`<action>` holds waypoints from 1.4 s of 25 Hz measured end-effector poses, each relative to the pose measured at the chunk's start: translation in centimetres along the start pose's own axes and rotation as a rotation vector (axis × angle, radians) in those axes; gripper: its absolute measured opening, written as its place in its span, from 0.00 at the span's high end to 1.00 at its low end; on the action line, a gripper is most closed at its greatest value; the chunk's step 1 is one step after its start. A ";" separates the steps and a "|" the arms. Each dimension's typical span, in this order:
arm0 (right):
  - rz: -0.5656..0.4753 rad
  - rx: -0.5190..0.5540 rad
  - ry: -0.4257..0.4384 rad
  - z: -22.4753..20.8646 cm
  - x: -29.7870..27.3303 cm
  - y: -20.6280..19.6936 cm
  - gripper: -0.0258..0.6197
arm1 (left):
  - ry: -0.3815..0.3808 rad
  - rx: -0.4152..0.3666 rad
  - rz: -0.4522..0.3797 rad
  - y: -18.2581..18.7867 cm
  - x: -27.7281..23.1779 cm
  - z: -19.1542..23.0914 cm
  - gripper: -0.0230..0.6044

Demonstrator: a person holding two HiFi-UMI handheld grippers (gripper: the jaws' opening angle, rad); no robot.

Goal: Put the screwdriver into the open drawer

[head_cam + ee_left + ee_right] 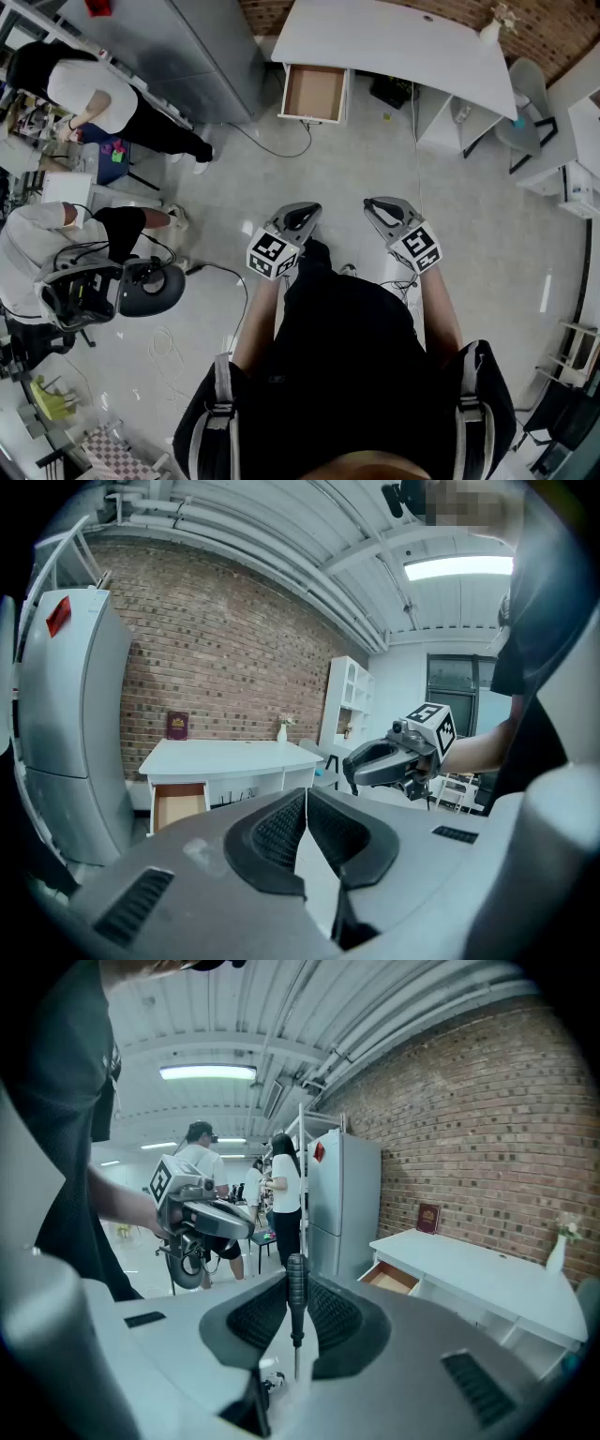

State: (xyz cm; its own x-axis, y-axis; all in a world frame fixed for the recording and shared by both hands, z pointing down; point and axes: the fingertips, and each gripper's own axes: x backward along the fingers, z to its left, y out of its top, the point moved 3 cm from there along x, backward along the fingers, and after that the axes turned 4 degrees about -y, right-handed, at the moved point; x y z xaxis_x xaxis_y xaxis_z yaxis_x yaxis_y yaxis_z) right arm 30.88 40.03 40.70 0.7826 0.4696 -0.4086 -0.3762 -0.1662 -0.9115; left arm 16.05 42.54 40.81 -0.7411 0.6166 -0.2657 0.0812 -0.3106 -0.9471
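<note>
My right gripper [296,1324] is clamped on the screwdriver [296,1286], which stands upright between the jaws with its dark ribbed handle on top and its thin shaft pointing down. My left gripper [306,797] has its jaws pressed together at the tips, with nothing between them. In the head view I hold both grippers side by side, close in front of my body, above the pale floor [309,178]. The open drawer [314,92] is well apart from them, pulled out from under the white desk [394,42] by the brick wall [216,658]; its wooden bottom looks bare. A grey fridge [187,47] stands beside the desk.
</note>
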 end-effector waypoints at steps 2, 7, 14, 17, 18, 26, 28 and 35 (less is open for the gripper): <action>0.000 0.003 -0.001 -0.6 -0.6 0.0 0.77 | -0.003 -0.005 0.001 0.1 -0.5 0.7 0.94; 0.007 -0.001 0.002 -1.5 -1.7 0.0 0.77 | -0.009 -0.007 0.002 0.5 -1.3 2.2 0.94; 0.017 -0.036 -0.007 -2.6 -4.0 0.7 0.77 | -0.031 -0.002 0.008 1.0 -1.6 5.1 0.94; 0.027 -0.039 -0.015 -3.7 -5.5 0.6 0.77 | -0.045 0.002 0.015 0.7 -2.6 6.9 0.94; 0.028 -0.043 -0.018 -3.9 -6.0 0.7 0.77 | -0.050 0.001 0.017 0.9 -2.7 7.5 0.94; 0.035 -0.050 -0.034 -5.0 -10.5 3.3 0.77 | -0.069 -0.005 0.017 2.5 -2.1 12.8 0.94; 0.035 -0.048 -0.040 -5.5 -11.8 3.8 0.77 | -0.073 -0.006 0.015 2.8 -2.1 14.3 0.94; 0.036 -0.049 -0.063 -7.0 -16.1 5.7 0.77 | -0.088 -0.003 0.018 3.3 -1.7 19.2 0.94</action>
State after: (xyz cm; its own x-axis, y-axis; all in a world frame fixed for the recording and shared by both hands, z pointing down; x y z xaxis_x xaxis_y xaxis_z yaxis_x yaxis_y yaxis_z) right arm 19.61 25.45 41.72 0.7359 0.5157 -0.4387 -0.3776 -0.2251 -0.8982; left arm 4.79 26.58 41.63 -0.7951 0.5449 -0.2665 0.0972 -0.3192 -0.9427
